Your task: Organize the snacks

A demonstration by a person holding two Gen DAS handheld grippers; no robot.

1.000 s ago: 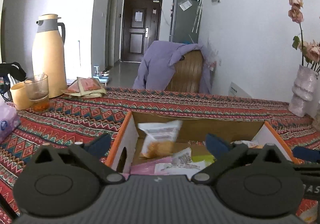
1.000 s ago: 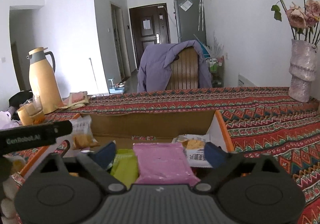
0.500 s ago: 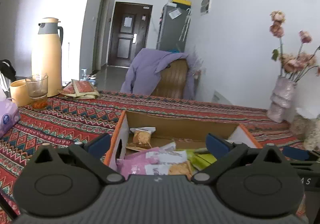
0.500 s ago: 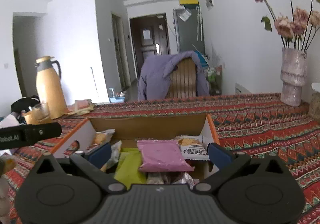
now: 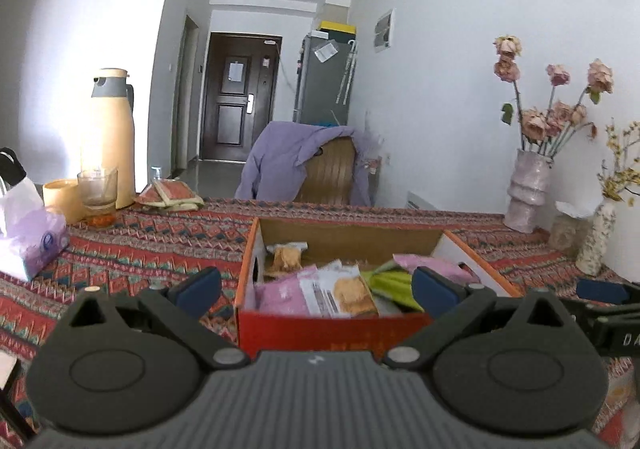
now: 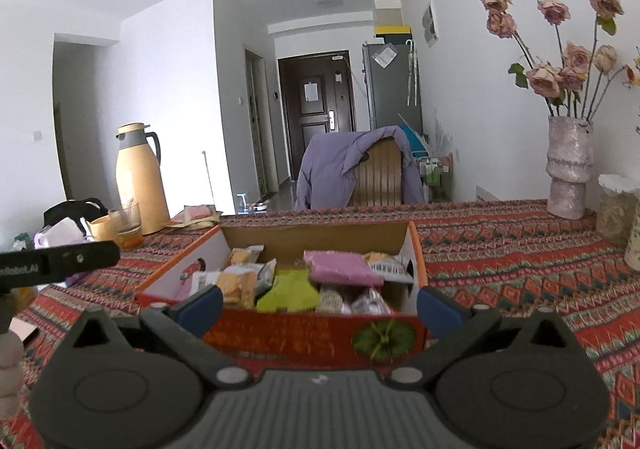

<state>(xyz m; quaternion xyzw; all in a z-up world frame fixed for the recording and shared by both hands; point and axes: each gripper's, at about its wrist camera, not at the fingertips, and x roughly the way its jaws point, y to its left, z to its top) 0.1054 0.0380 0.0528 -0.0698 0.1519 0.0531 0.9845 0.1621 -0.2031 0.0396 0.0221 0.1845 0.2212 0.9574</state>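
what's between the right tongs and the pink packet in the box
Only the box's red front wall. The right tongs are open and empty, low in front of that wall, and the pink packet lies on top of the other snacks behind it. Nothing covers the packet from above, so lifting over the wall looks clear.

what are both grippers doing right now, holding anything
Left gripper: open, holding nothing, in front of the snack box.
Right gripper: open, holding nothing, facing the same box.
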